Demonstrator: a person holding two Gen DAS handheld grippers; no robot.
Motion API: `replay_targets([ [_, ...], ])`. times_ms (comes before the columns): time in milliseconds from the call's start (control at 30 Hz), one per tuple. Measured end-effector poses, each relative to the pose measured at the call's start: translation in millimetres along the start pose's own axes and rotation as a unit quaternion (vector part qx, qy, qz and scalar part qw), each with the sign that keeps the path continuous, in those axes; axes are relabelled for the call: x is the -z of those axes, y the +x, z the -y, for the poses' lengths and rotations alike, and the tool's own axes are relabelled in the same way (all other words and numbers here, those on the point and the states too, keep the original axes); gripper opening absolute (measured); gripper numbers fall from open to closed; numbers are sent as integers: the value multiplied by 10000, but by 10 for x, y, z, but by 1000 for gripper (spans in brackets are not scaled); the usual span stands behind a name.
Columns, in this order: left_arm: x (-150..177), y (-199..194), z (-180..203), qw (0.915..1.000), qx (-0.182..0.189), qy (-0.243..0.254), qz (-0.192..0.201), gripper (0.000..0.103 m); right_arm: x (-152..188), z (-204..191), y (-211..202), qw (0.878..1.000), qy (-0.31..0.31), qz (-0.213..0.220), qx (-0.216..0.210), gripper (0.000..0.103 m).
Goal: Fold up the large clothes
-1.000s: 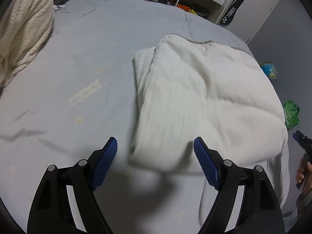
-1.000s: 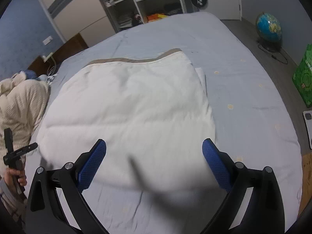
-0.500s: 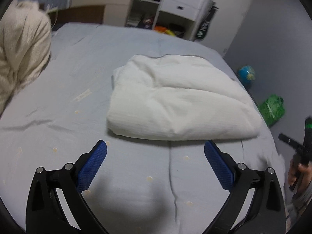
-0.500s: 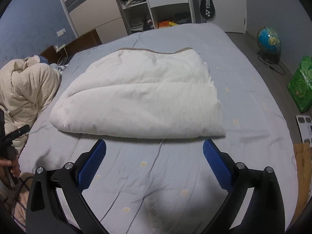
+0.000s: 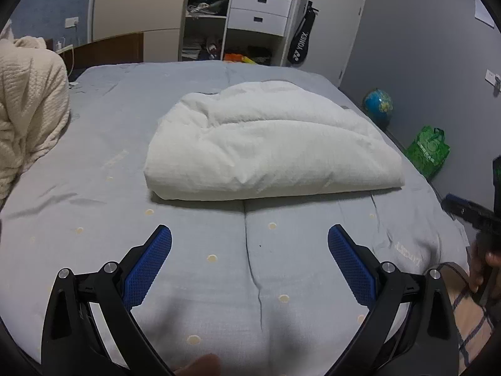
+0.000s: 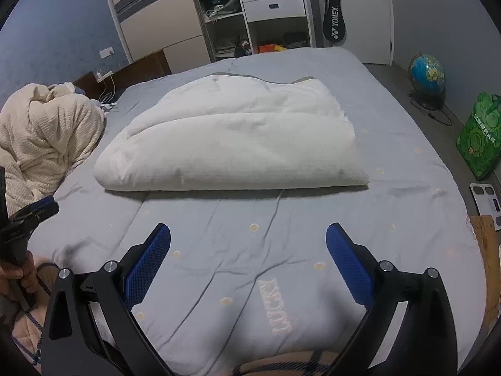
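- left claw [image 5: 250,244] is spread wide with nothing in it, hanging over bare bed [image 5: 103,116] on the near side of the duvet [image 5: 269,147]; right claw [image 6: 248,242] is the same deal, wide apart and holding nothing
- the duvet is the task's thing; it sits mid-bed as a thick white folded bundle, rounded fold edge facing the claws, well apart from both of them
- a grey-brown trim peeks out along its far edge in the right view, so the open edges look tucked to the back; my guess is that's why the near side looks so tidy
- both claws are level and side by side, looking at the bundle from a bit of a distance; reads to me like a check of the result rather than a reach for a corner
- I'd say the folding is basically done; one more fold might be possible but the bundle's already chunky, and puffy filling tends to spring open if you grab only the top layer
- cream blanket [image 6: 47,134] is heaped at the left of the bed, not touching the duvet; globe [image 6: 427,75] and green bag [image 6: 479,138] sit on the floor to the right, out of the way
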State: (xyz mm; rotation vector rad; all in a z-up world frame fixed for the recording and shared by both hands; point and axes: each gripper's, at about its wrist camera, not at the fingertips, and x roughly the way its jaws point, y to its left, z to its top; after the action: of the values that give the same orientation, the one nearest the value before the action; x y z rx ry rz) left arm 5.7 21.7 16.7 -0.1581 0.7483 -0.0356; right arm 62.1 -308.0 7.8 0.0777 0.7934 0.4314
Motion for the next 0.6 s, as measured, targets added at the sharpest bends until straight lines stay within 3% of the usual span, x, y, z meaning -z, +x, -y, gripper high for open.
replay_targets([
  [200,12,-114,24,9998,-20,40,199,96,104,-151,-150,9990,-296,307,123,95],
  [600,61,-303,91,9989,-150,185,405,96,187,-157,-286,9986,-297,351,267,95],
])
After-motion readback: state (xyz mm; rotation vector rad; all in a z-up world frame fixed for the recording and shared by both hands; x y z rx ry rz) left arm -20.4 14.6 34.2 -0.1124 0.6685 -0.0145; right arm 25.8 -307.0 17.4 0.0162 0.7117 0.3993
